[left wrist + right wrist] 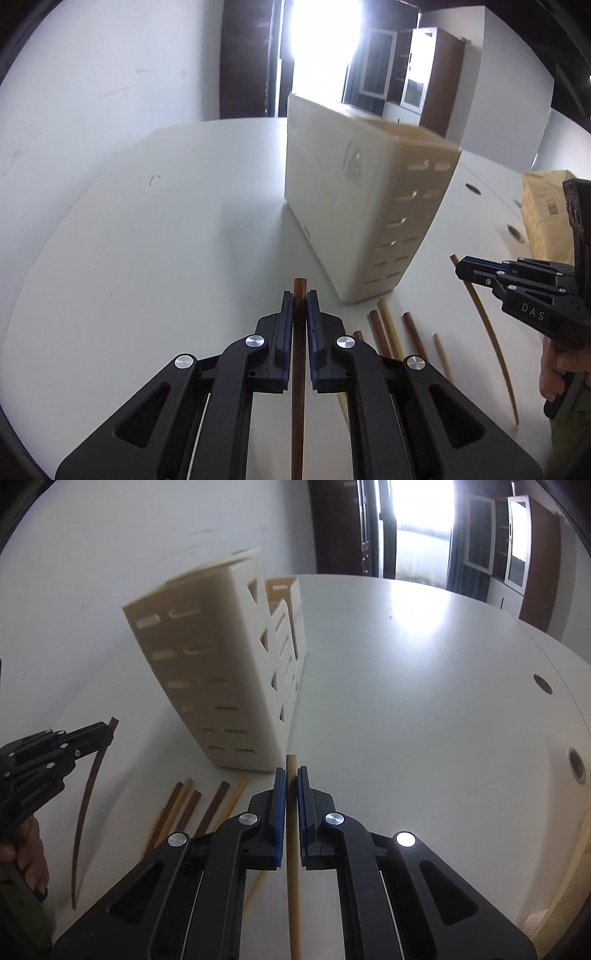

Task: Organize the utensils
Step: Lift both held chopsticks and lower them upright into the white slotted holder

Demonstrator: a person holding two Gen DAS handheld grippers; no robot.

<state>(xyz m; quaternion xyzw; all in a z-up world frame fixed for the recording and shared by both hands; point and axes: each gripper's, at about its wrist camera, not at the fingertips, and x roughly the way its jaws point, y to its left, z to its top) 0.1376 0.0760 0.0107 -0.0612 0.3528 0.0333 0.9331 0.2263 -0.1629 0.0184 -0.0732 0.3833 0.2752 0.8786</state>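
A dark brown chopstick (298, 354) is clamped between the jaws of the left gripper (299, 295) and a pale chopstick (293, 849) between those of the right gripper (291, 773), both held above the white counter (424, 709) near the cream utensil holder (343, 206), beside which loose chopsticks (207, 808) are laid.

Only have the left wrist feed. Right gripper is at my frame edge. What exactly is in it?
Observer: The right gripper is shut on a pale wooden chopstick, which runs between the blue pads with its tip poking past the fingertips.
Operator: Cream slotted holder: what's on the side I can't see?
Observer: That side of the cream plastic utensil holder has triangular cutouts, and lower, stepped compartments sit behind the tall one.
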